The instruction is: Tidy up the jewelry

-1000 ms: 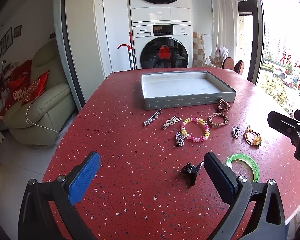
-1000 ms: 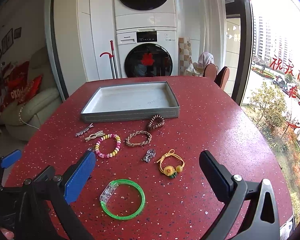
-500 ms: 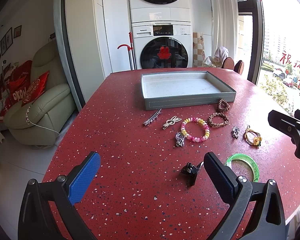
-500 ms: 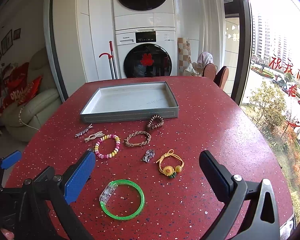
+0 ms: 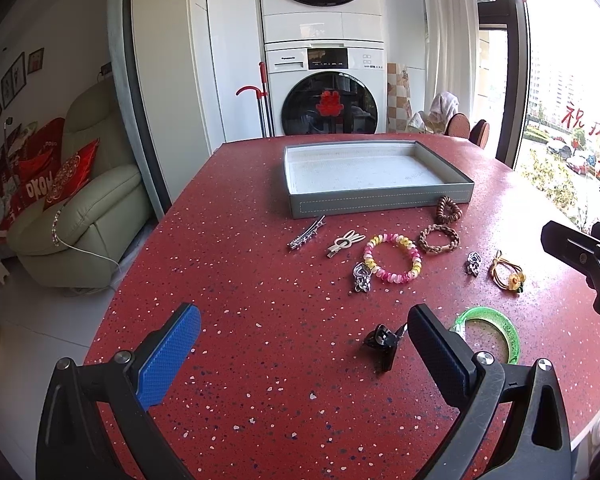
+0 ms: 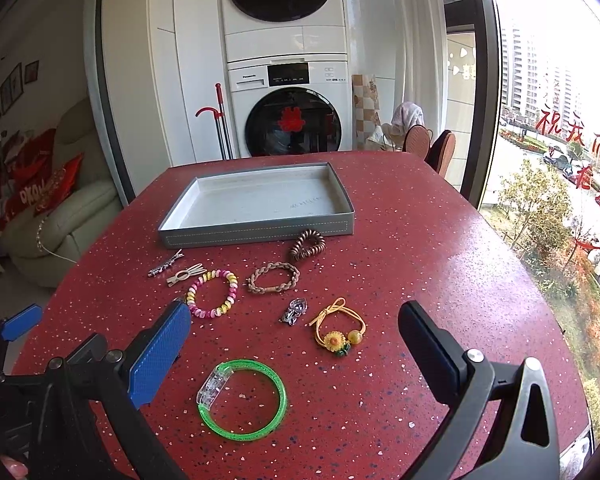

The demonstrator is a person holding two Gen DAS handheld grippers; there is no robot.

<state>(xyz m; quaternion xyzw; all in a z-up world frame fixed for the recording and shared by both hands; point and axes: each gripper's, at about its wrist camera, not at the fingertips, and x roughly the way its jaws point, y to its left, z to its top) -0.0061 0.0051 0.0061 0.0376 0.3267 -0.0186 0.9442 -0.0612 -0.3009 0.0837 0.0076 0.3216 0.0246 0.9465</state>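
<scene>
While both grippers' jaws gape wide, bracelets [image 6: 212,294], hair clips [image 5: 306,232] and a green bangle [image 6: 243,399] lie before the grey tray [image 6: 260,232].

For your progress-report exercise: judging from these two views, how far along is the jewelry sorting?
Done: nothing yet; the grey tray holds no jewelry. In hand: nothing; the left hand-held gripper and right hand-held gripper are both open above the red table. Left: every piece, including the green bangle, beaded bracelet, sunflower tie and black clip.
</scene>
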